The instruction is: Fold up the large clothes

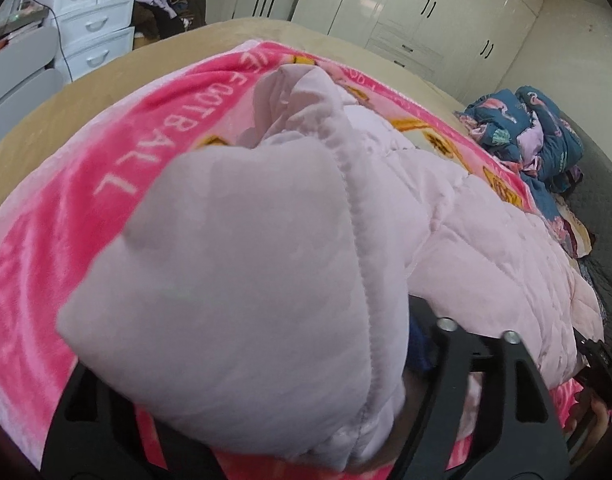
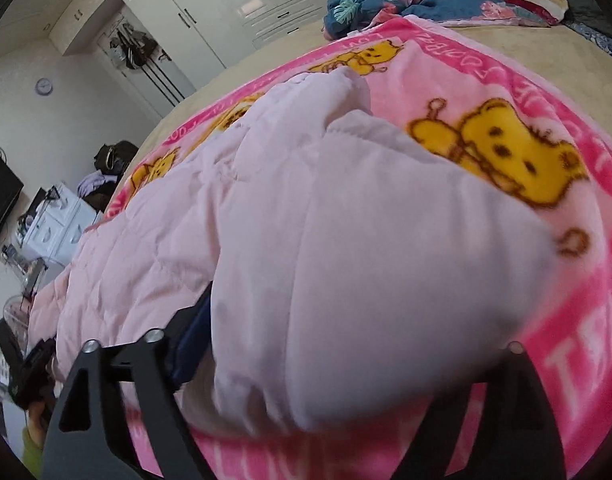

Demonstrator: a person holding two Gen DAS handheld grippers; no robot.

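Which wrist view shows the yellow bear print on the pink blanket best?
The right wrist view: one yellow bear print sits whole and sharp on the pink blanket, right of the pale pink jacket. The left wrist view shows only yellow slivers of print past the jacket's far edge.

The left gripper (image 1: 273,412) has 2 black arms with long holes cut in them. At 5 o'clock in its view, 2 shiny round silver screws sit on top, with a bit of dark blue pad beside them.

The right gripper (image 2: 326,408) looks the same: black arms, silver screws at 7 o'clock and 5 o'clock, and a dark blue pad.
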